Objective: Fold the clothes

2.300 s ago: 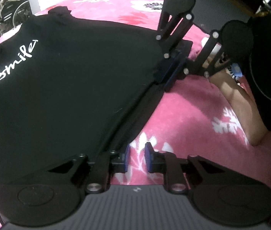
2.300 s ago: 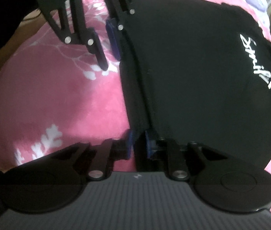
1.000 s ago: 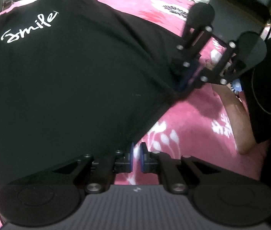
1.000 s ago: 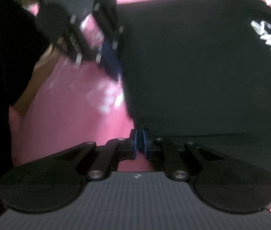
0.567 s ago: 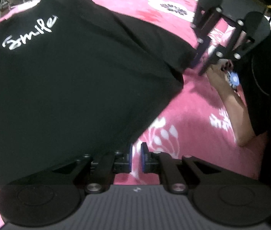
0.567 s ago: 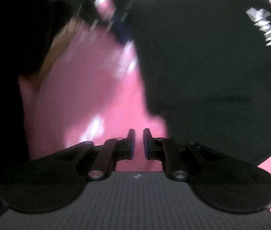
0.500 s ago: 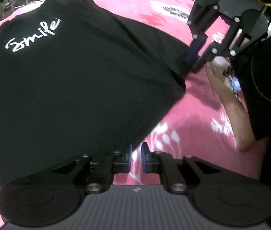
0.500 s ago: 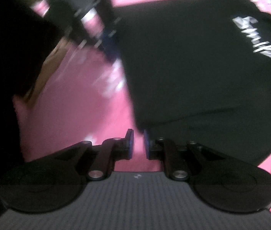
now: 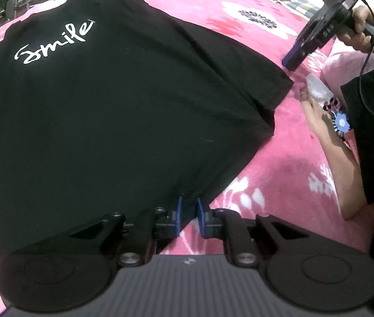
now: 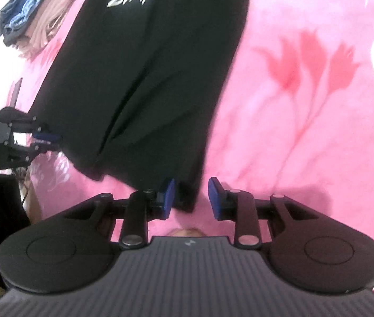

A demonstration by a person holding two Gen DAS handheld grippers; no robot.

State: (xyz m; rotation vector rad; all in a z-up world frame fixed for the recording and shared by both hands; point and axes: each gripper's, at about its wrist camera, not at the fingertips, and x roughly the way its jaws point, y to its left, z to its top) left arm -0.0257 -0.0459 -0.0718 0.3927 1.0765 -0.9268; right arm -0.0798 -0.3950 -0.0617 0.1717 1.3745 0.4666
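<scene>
Down on the pink bed lies the black shirt, spread flat for folding; the left gripper has just loosened, its fingers barely apart at the hem; from the right wrist, the right gripper has let go too, fingers spread around a shirt corner, likely ready to fold again.

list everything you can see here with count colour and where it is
t-shirt: one, black with white "Smile" lettering, lying flat on the blanket
blanket: one, pink with red and white flowers, under the t-shirt
pile of clothes: one, blue and pale pink, beyond the t-shirt's lettered end
left gripper: one, black with blue pads, jaws just opened a little, a corner of the t-shirt's edge between the pads, not pressed
right gripper: one, black with blue pads, jaws just opened, open around a corner of the t-shirt
person's hand: one, holding the right gripper's handle
person's forearm: one, bare, resting on the blanket
</scene>
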